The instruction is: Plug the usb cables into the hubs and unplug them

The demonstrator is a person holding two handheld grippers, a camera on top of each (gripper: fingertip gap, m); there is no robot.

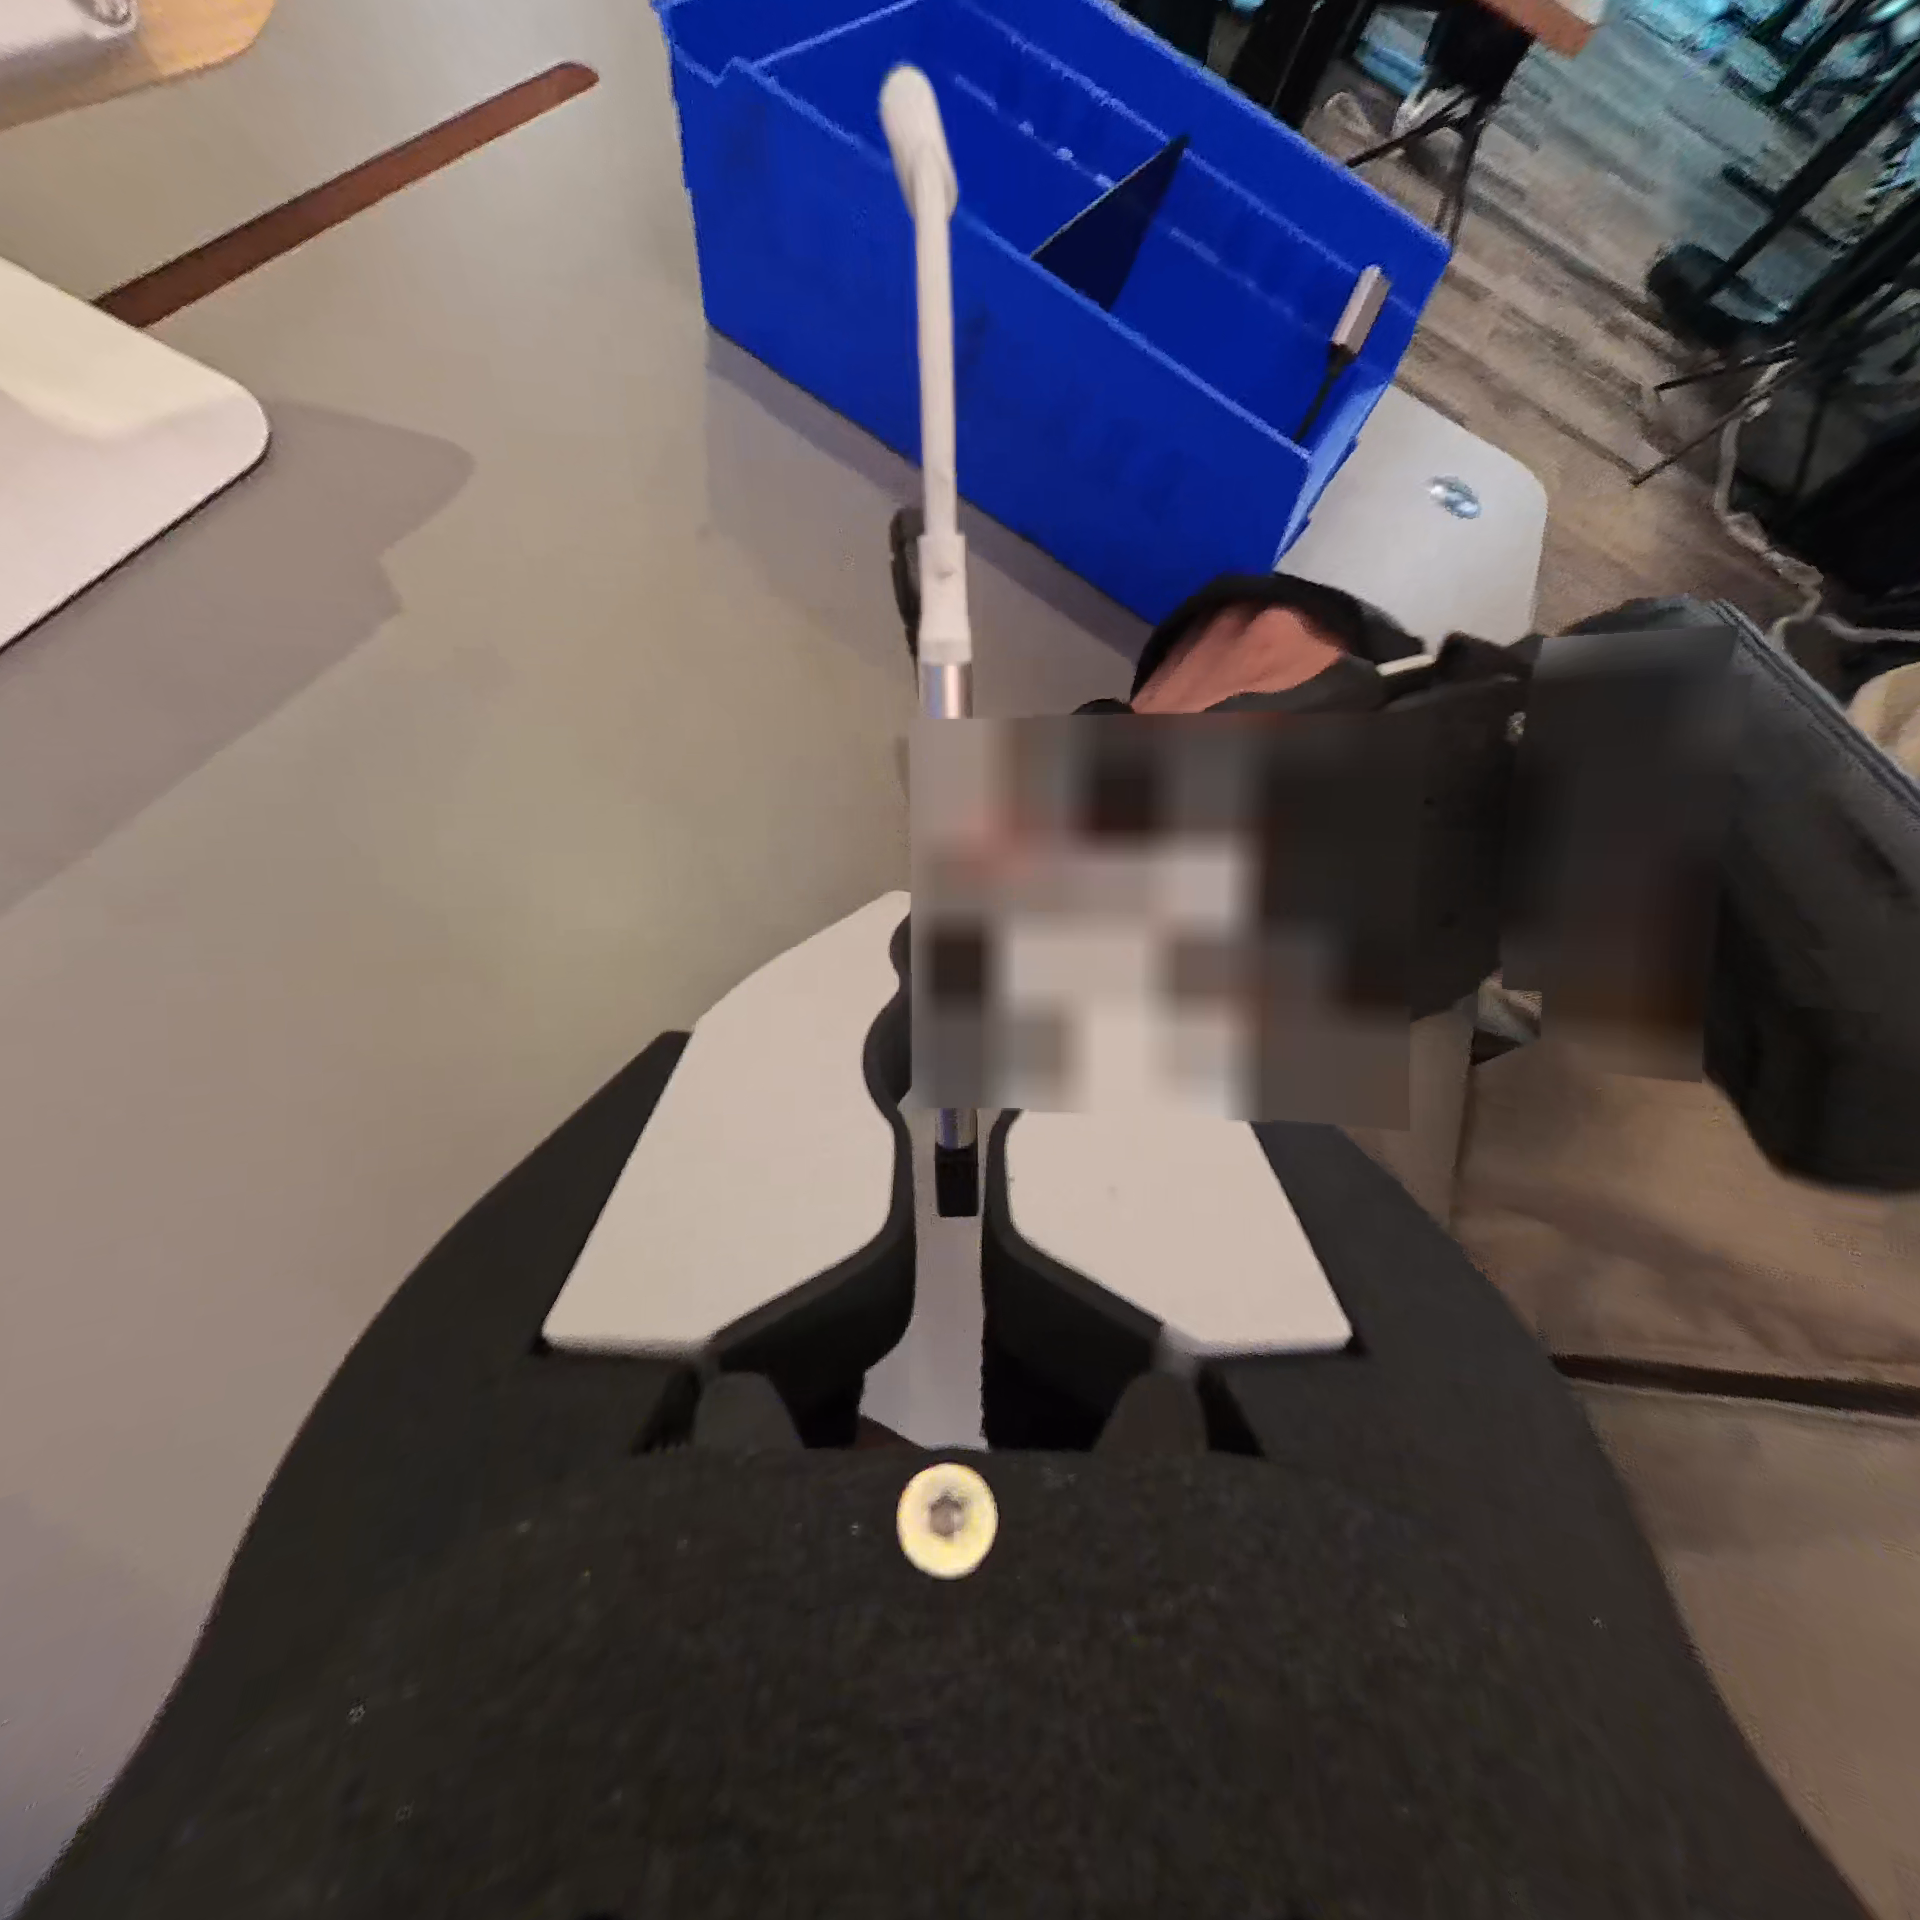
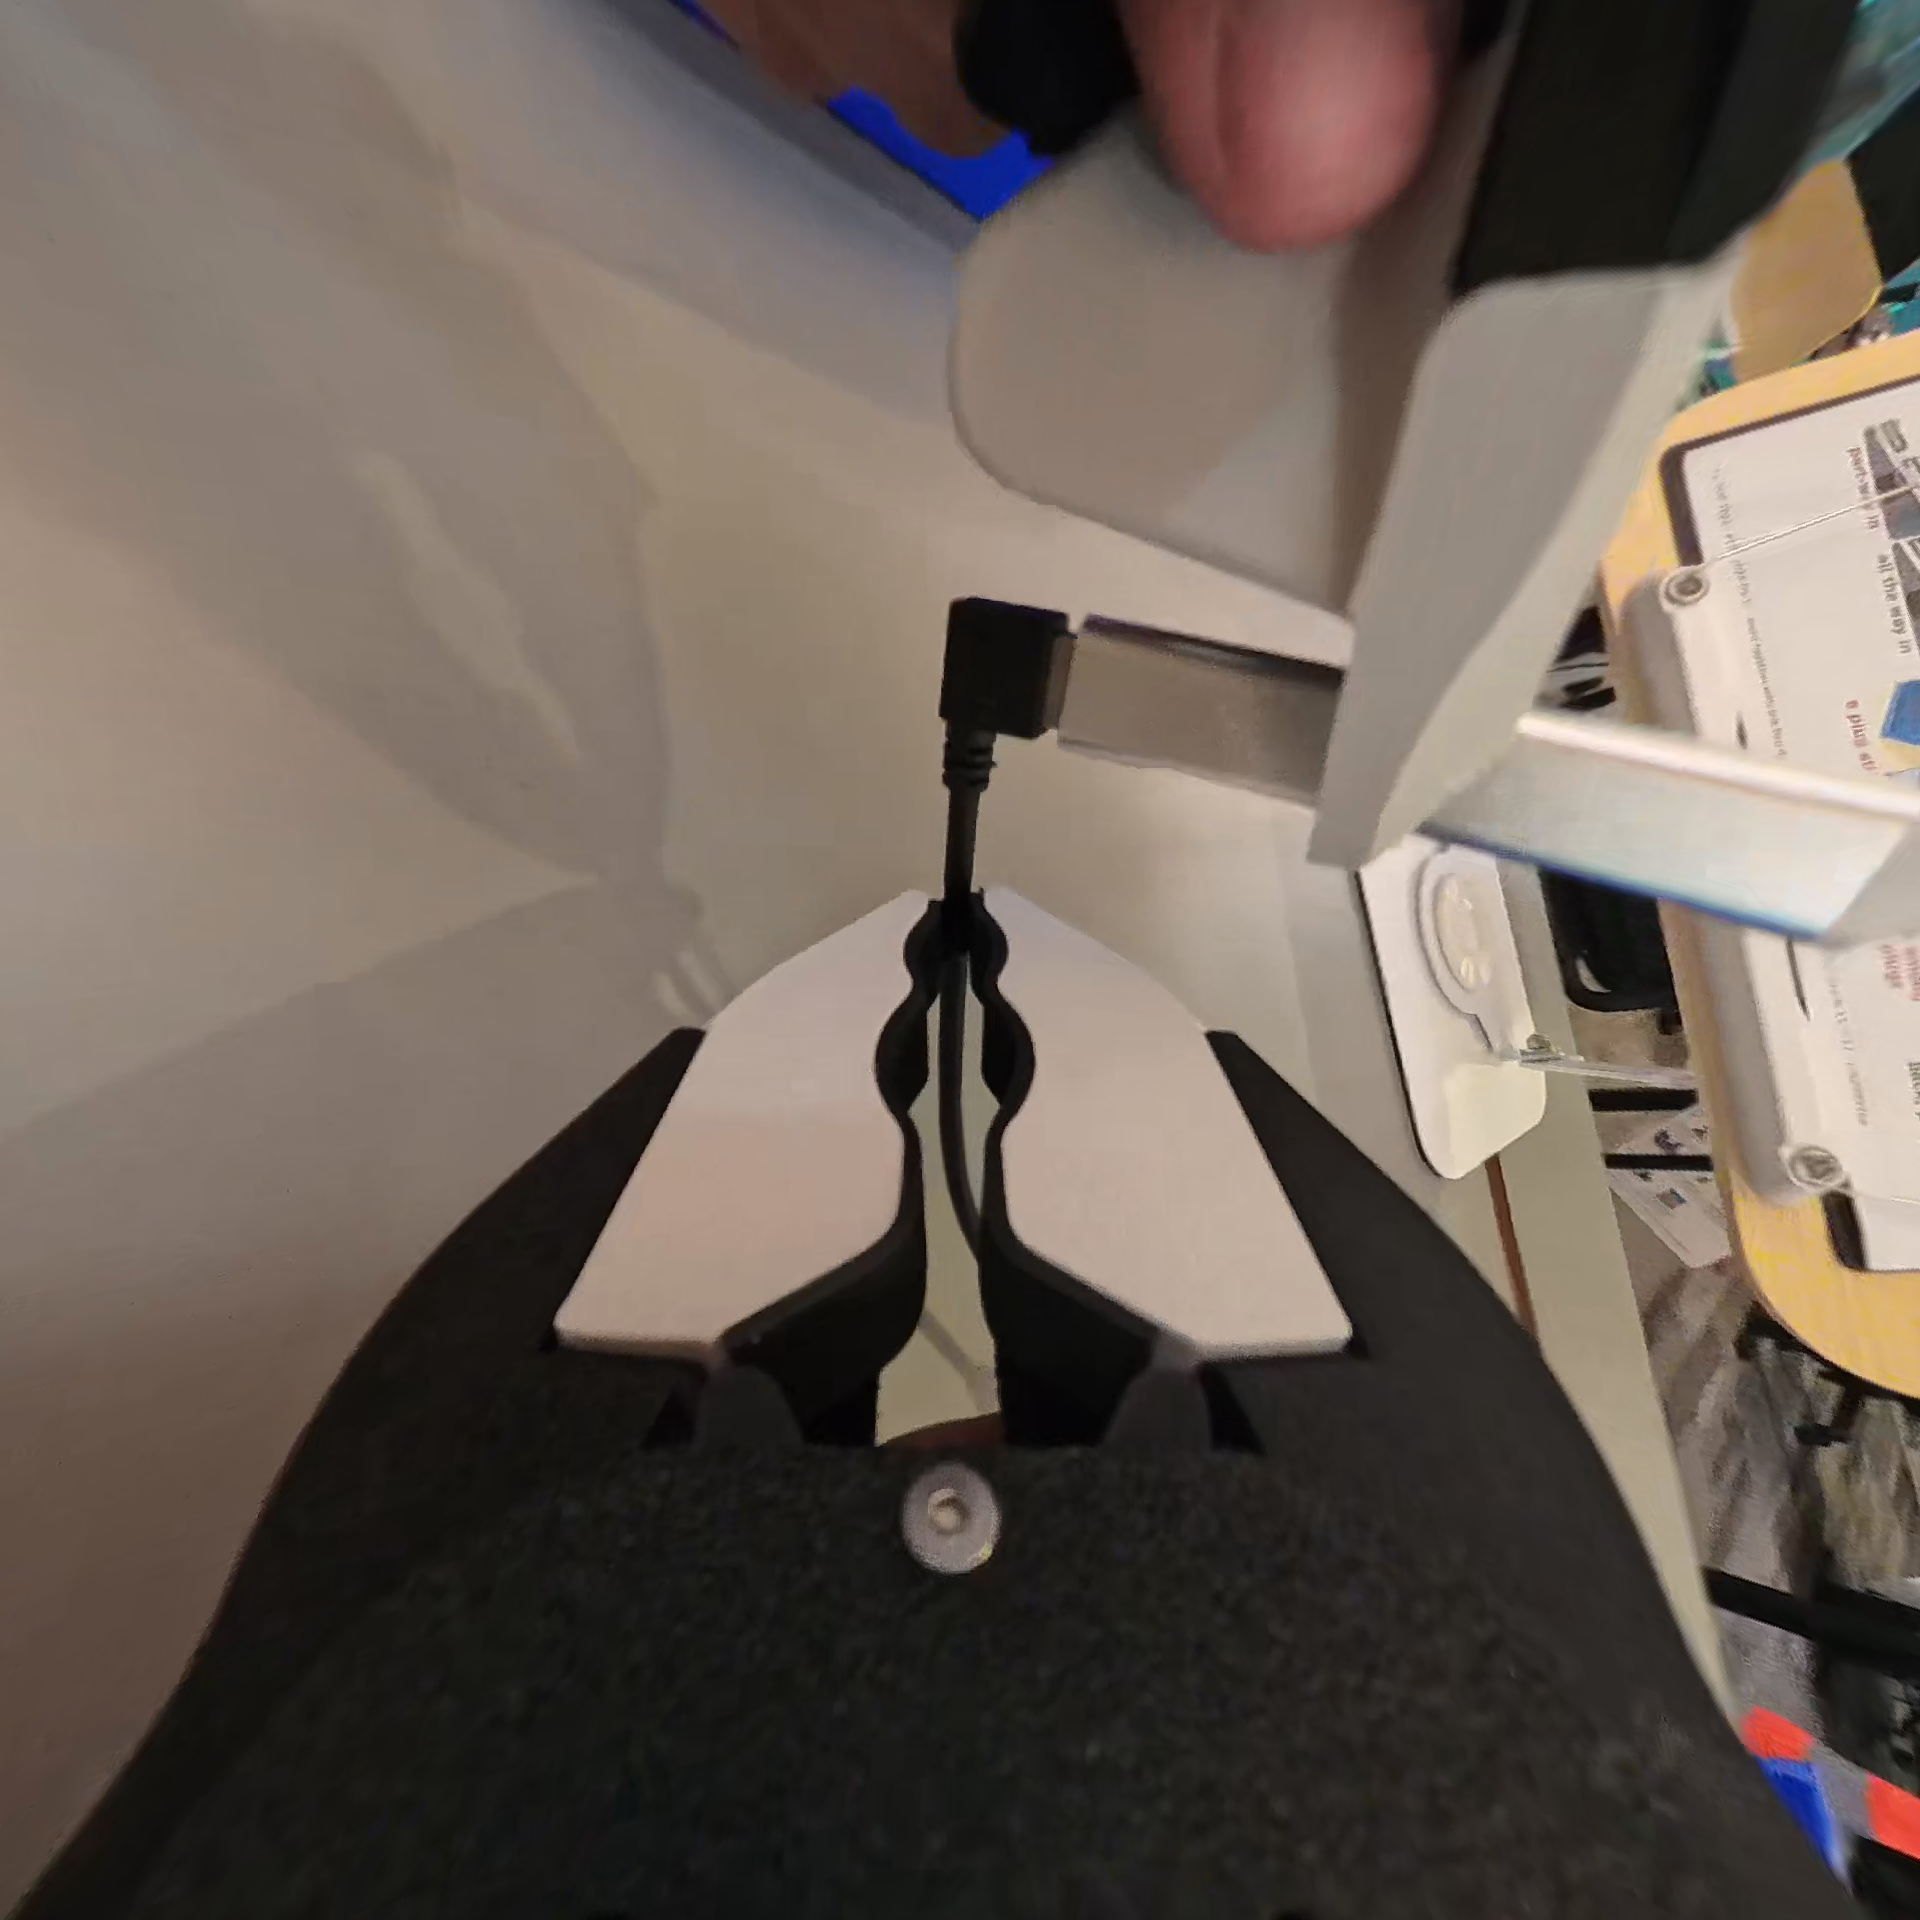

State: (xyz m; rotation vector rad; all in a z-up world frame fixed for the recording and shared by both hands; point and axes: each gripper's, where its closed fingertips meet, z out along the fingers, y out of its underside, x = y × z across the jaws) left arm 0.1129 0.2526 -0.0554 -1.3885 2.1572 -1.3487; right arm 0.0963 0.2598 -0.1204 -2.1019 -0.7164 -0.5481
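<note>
Black right-angle plug [image 2: 1003, 670] is meeting the silver hub [image 2: 1195, 701]; right gripper [image 2: 961, 914] jaws are pinching its cable [image 2: 961, 821]. Left gripper [image 1: 945, 1174] jaws are clamping the hub, so pushing straight along its axis seems best.

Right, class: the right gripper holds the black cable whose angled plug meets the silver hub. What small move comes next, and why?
Probably ease the angled plug further into the silver hub: a thin pale band between them suggests it isn't seated. The right gripper pinches the cable just below the plug; the left gripper's fingers clamp the hub.
</note>
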